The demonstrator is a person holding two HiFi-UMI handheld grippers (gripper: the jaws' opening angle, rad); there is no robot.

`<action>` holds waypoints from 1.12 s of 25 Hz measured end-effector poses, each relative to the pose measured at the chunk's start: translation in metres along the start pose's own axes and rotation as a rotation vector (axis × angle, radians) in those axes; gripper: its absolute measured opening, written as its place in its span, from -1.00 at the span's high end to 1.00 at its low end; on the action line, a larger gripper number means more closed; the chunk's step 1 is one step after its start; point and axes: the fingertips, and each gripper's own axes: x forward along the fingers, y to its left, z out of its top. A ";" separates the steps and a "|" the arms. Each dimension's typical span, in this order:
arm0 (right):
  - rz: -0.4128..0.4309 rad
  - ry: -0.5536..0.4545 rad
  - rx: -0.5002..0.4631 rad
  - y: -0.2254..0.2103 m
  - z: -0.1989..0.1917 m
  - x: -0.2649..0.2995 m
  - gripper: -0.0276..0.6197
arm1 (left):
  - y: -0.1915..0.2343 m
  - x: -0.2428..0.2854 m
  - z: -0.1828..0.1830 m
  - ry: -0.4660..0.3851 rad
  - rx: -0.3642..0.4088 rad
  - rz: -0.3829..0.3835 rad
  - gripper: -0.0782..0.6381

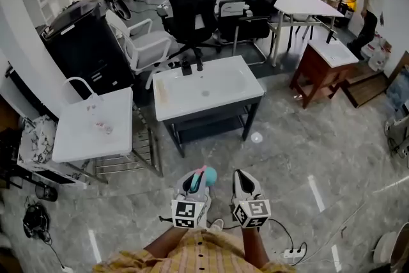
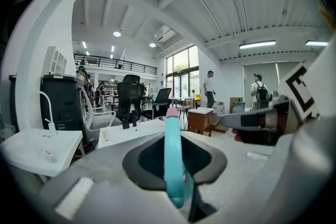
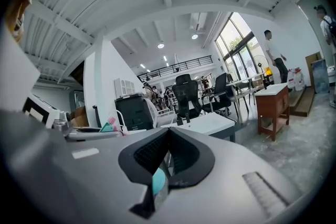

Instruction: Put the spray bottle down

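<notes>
We note a white counter (image 1: 204,89) with a basin at centre, black office chairs (image 1: 192,0) behind it, a white side table (image 1: 92,131) left, a brown wooden stand (image 1: 326,64) right, a power strip (image 1: 294,254) lower right.

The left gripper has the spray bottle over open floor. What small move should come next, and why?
Probably carry it forward toward the white table ahead. The left gripper is shut on the spray bottle above bare floor, with no surface under it, so opening now would likely drop it. The right gripper is shut and plays no part.
</notes>
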 end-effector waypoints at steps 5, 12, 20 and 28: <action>0.002 0.024 -0.007 -0.016 -0.001 0.018 0.92 | 0.003 0.025 -0.005 0.013 -0.016 0.005 0.61; 0.026 0.066 -0.036 -0.043 0.005 0.066 0.92 | 0.015 0.083 -0.001 0.013 -0.054 0.005 0.61; 0.032 0.087 -0.036 -0.085 0.033 0.148 0.92 | 0.048 0.168 0.023 0.009 -0.077 0.018 0.61; 0.022 0.107 -0.050 -0.112 0.066 0.230 0.92 | 0.094 0.247 0.053 0.006 -0.090 0.017 0.61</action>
